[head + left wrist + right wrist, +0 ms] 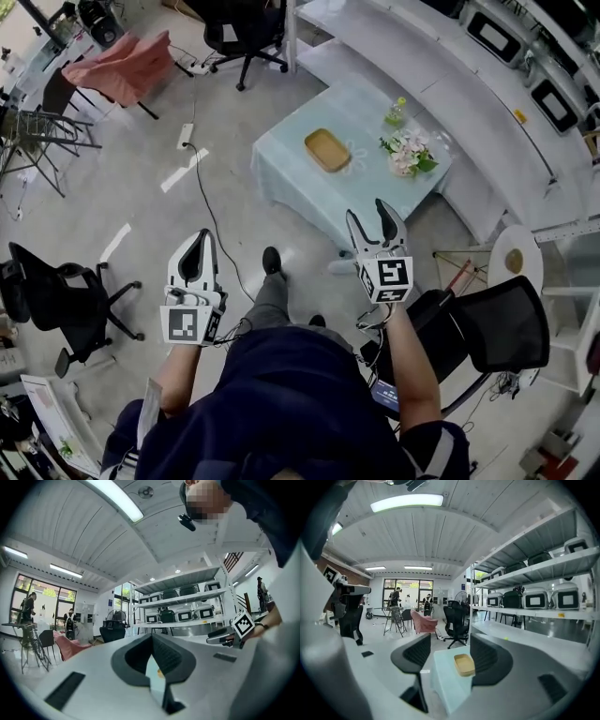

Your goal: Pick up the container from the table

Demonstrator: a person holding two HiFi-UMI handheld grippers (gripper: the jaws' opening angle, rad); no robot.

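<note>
The container (pixel 327 150) is seen resting on the bench (pixel 361 187), well apart from both tongs – right tongs (pixel 367 211) spread wide towards it, left tongs (pixel 201 234) closed, empty – so lifting is judged to need an approach.

Bright ceiling striplights (pixel 407 501), soft shadows, strong fisheye distortion, blurred edges.
</note>
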